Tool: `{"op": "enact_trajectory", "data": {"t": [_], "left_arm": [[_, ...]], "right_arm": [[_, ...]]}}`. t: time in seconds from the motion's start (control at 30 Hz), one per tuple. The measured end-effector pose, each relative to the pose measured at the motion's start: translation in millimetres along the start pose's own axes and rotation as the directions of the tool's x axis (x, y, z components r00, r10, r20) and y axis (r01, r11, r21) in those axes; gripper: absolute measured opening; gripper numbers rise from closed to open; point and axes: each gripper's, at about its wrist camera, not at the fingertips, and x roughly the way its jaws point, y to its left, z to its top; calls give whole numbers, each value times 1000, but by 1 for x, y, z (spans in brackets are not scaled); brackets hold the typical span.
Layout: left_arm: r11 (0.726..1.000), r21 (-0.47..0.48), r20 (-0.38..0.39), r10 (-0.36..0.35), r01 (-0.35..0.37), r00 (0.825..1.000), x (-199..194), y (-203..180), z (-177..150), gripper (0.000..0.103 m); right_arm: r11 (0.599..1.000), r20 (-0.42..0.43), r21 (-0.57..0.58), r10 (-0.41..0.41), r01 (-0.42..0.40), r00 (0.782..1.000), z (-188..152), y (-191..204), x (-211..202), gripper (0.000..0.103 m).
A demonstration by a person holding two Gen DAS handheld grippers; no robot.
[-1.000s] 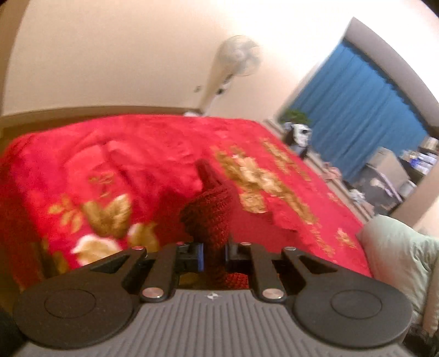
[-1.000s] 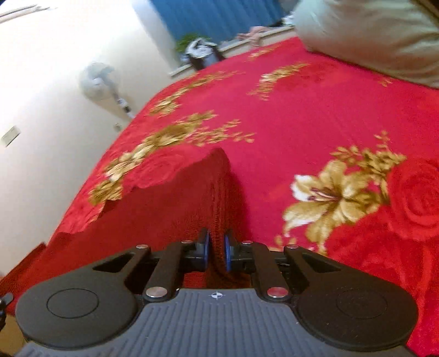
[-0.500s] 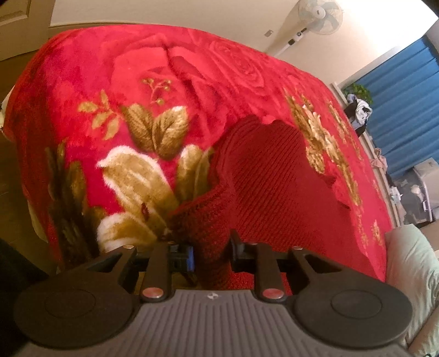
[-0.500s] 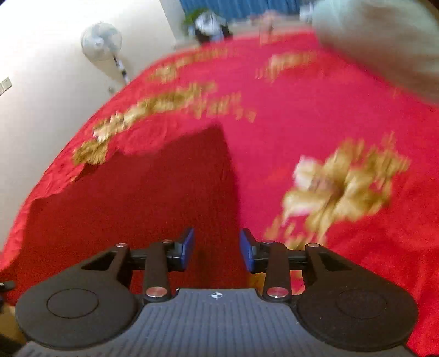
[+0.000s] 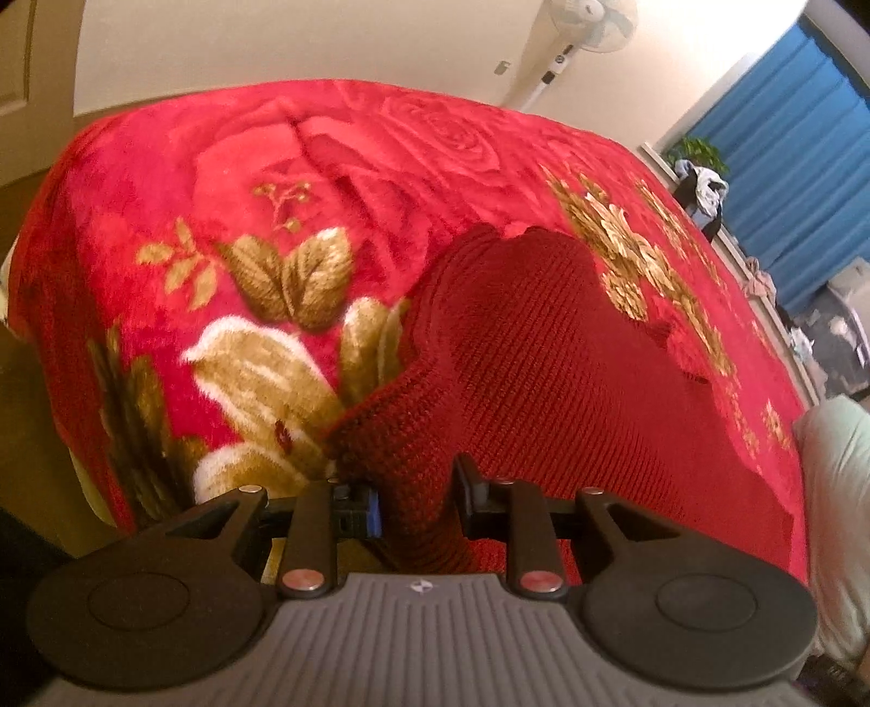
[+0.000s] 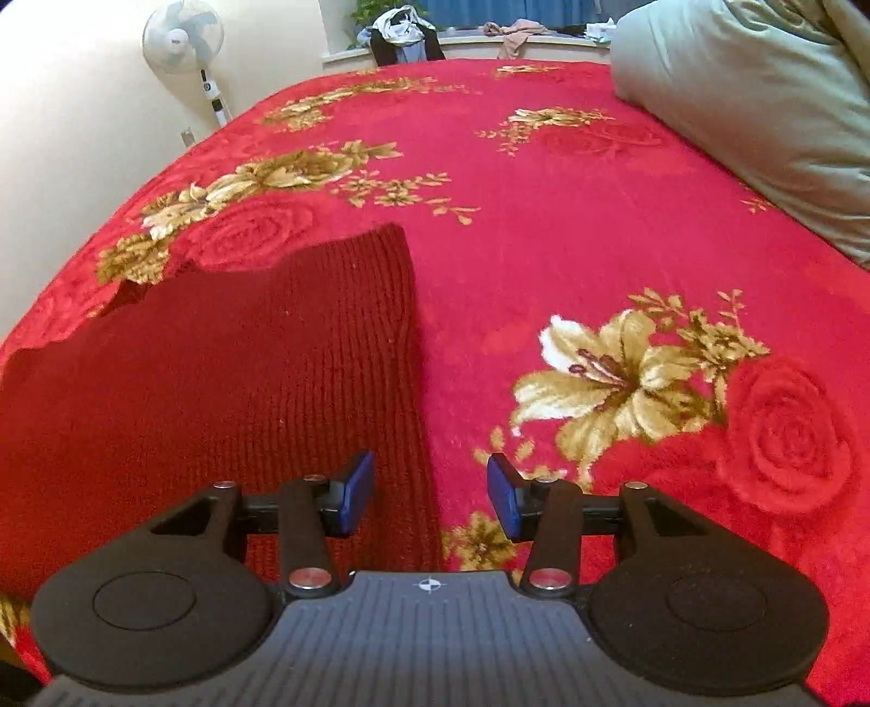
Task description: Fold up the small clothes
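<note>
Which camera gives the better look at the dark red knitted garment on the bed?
The right wrist view: the knitted garment lies broad and flat on the blanket, with its straight edge between the open right gripper. The left wrist view shows it too, but a bunched corner between the left gripper fingers blocks part.

Red floral blanket (image 6: 544, 228) covering the bed | pale green pillow (image 6: 761, 92) lying at its edge | pedestal fan (image 6: 182, 35) standing by the wall | blue curtain (image 5: 788, 163) hanging beyond.
</note>
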Motion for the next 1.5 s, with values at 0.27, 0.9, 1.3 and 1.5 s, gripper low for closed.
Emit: {"op": "enact_trajectory", "data": {"t": [0.27,0.9,1.3,1.5], "left_arm": [[993,103,5,52,-52,999,1,-12,-2,22],[815,574,75,-152,82,985,-65,-261,-36,15],[603,671,-380,-220,432,898,-2,-310,-146,47],[615,652,-296,-331,442,896,-43,-251,-69,56]], "right_arm": [[999,18,15,42,-42,999,4,1,-12,48],[988,136,146,21,-41,990,30,-36,-37,48],[956,174,294,-41,-12,984,31,-80,-35,48],[941,211,275,141,-197,967,30,-63,-34,48]]}}
